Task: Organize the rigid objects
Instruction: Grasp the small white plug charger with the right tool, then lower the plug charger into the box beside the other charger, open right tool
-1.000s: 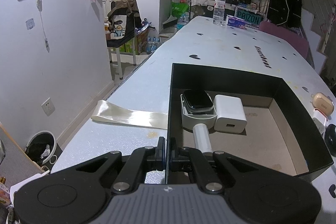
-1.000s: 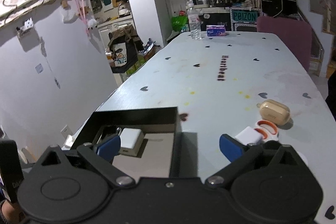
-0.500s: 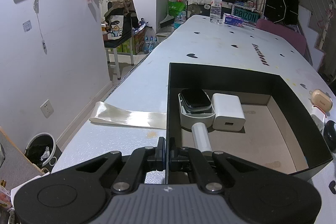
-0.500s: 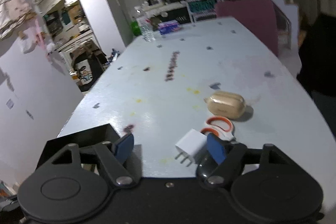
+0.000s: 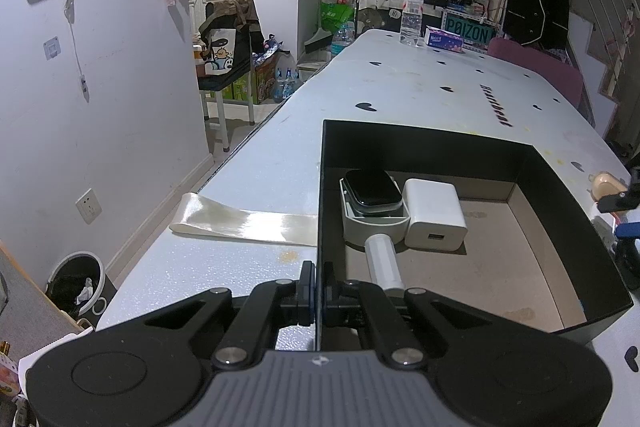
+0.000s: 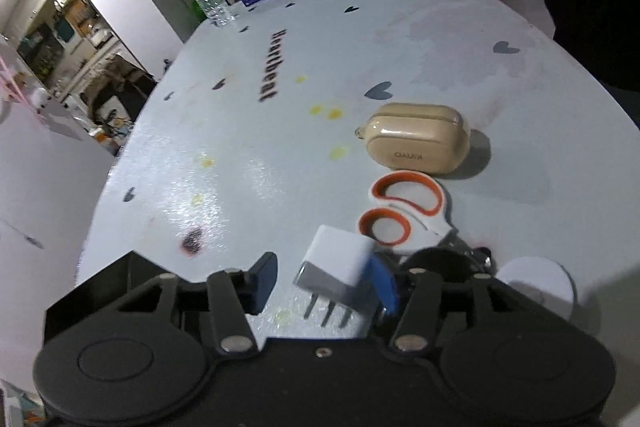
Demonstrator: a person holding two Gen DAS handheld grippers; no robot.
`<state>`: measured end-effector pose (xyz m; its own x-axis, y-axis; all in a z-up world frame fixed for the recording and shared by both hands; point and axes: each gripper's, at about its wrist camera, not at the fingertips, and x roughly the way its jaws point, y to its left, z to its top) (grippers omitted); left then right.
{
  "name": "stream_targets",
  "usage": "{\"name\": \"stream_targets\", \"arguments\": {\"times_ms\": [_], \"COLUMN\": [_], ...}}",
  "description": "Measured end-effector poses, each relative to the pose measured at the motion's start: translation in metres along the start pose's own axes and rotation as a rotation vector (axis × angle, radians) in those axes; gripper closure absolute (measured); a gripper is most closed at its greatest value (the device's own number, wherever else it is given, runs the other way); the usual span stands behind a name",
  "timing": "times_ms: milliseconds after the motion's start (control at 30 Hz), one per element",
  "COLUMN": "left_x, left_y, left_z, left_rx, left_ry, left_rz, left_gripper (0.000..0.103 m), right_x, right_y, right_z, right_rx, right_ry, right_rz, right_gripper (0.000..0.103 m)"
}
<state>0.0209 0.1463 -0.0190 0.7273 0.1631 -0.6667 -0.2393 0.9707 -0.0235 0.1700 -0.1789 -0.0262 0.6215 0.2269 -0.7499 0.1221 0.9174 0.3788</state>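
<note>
That little white plug (image 6: 340, 263), light and hard but slick, is best pinched across its flat sides by the right gripper (image 6: 326, 281), whose jaws have just been closing around it with a gap left, while the left gripper (image 5: 318, 291) is clamped on the box wall (image 5: 319, 227).

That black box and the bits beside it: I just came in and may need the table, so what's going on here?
A person with a gripper in each hand is tidying small items into the black box. The left gripper is shut on the box's near wall, steadying it. Inside lie a watch in a grey holder and a white charger. The right gripper has just been closing around a white plug on the table; one pad touches it, the other does not. Scissors and a beige case wait outside.
</note>
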Motion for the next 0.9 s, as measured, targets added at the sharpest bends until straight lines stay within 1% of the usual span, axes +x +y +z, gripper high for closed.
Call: {"name": "stream_targets", "arguments": {"times_ms": [133,200,233,267,300,467,533,667,733,800,900], "left_x": [0.000,0.000,0.000,0.000,0.000,0.000,0.000,0.000,0.000,0.000,0.000], "left_y": [0.000,0.000,0.000,0.000,0.000,0.000,0.000,0.000,0.000,0.000,0.000], "left_z": [0.000,0.000,0.000,0.000,0.000,0.000,0.000,0.000,0.000,0.000,0.000], "left_rx": [0.000,0.000,0.000,0.000,0.000,0.000,0.000,0.000,0.000,0.000,0.000], "left_ry": [0.000,0.000,0.000,0.000,0.000,0.000,0.000,0.000,0.000,0.000,0.000], "left_rz": [0.000,0.000,0.000,0.000,0.000,0.000,0.000,0.001,0.000,0.000,0.000], "left_gripper": [0.101,0.101,0.101,0.101,0.101,0.101,0.101,0.101,0.101,0.101,0.101], "right_x": [0.011,0.009,0.010,0.010,0.010,0.000,-0.016,-0.059,-0.075,-0.082,-0.076], "right_y": [0.011,0.011,0.014,0.016,0.017,0.024,0.031,0.051,0.065,0.086,0.117], "right_z": [-0.002,-0.005,-0.007,-0.008,-0.009,-0.011,-0.013,-0.017,-0.023,-0.027,-0.033], "right_rx": [-0.043,-0.076,-0.100,-0.119,-0.138,-0.181,-0.211,-0.240,-0.269,-0.314,-0.361], "right_ry": [-0.003,-0.014,-0.017,-0.018,-0.021,-0.031,-0.069,-0.128,-0.141,-0.123,-0.053], "right_rz": [-0.045,-0.062,-0.076,-0.091,-0.104,-0.109,-0.075,0.054,0.101,0.151,0.203], "right_gripper": [0.047,0.048,0.049,0.054,0.055,0.056,0.056,0.056,0.056,0.056,0.056]}}
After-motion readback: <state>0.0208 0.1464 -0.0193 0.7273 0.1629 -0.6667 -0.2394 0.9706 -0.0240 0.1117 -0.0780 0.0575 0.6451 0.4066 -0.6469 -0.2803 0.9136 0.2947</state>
